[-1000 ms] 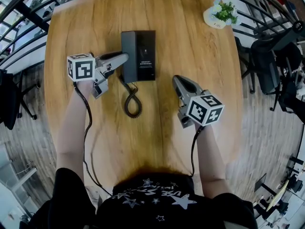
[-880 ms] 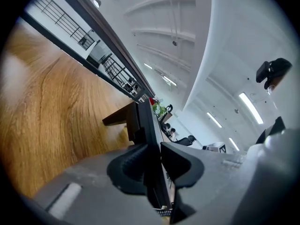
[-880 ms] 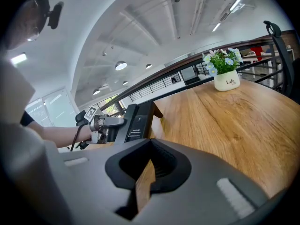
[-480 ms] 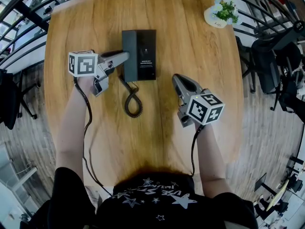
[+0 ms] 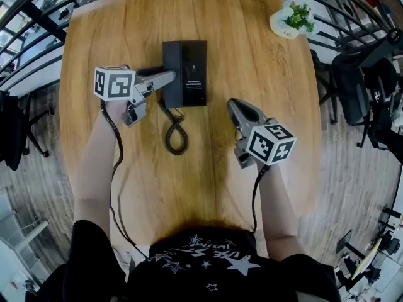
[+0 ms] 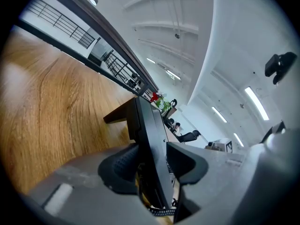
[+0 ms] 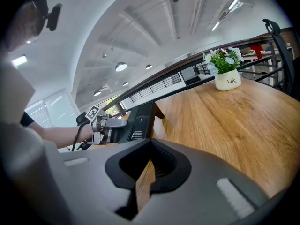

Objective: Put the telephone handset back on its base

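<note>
The black telephone base (image 5: 192,74) lies in the middle of the round wooden table (image 5: 252,168), and the handset (image 5: 170,55) rests along its left side. A coiled cord (image 5: 175,134) loops on the wood in front of it. My left gripper (image 5: 171,75) reaches in from the left. In the left gripper view the handset (image 6: 152,125) stands between the two pads with a gap on each side; the jaws have just been opening. My right gripper (image 5: 234,106) hovers to the right of the cord, shut on nothing, and points toward the phone (image 7: 140,121).
A white pot with a small flowering plant (image 5: 289,19) stands at the table's far right edge. Black railings run round the table. Dark office chairs (image 5: 352,87) are on the floor at the right.
The left gripper's jaws have spread apart round the handset, which stays on the base. The right gripper has not moved.
</note>
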Available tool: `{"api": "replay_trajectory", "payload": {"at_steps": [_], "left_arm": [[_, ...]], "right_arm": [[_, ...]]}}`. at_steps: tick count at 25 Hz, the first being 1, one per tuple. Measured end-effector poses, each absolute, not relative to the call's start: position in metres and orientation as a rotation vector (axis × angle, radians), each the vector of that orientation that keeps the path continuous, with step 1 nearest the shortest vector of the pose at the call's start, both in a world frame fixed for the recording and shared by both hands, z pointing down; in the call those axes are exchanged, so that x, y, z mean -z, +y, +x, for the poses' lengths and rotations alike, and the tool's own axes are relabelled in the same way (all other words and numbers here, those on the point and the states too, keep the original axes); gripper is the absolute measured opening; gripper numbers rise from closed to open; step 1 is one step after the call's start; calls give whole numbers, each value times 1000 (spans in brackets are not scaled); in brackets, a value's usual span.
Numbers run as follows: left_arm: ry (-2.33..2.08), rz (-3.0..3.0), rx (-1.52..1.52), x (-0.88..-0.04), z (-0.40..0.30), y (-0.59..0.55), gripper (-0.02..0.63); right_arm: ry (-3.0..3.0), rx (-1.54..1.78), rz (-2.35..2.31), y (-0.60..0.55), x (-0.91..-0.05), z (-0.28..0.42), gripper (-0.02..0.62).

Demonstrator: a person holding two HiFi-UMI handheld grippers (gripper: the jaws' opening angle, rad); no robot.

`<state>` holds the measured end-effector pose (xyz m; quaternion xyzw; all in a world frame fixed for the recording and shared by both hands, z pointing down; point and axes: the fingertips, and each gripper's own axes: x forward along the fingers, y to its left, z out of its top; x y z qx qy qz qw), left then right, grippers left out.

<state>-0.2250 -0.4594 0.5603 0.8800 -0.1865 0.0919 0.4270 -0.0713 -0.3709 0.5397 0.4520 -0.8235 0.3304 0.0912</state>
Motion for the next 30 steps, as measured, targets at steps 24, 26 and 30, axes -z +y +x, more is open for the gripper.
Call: {"api": "replay_trajectory", "payload": {"at_steps": [24, 26, 30], "left_arm": [[-788, 2249, -215, -511, -285, -389, 204], [-818, 2279, -208, -493, -289, -380, 204], [-875, 2319, -178, -463, -288, -345, 204]], "right_arm": [[-2539, -855, 1332, -334, -468, -93, 2], [-2559, -816, 1325, -329, -455, -98, 2], [-2568, -773, 1307, -303, -440, -104, 2]]}}
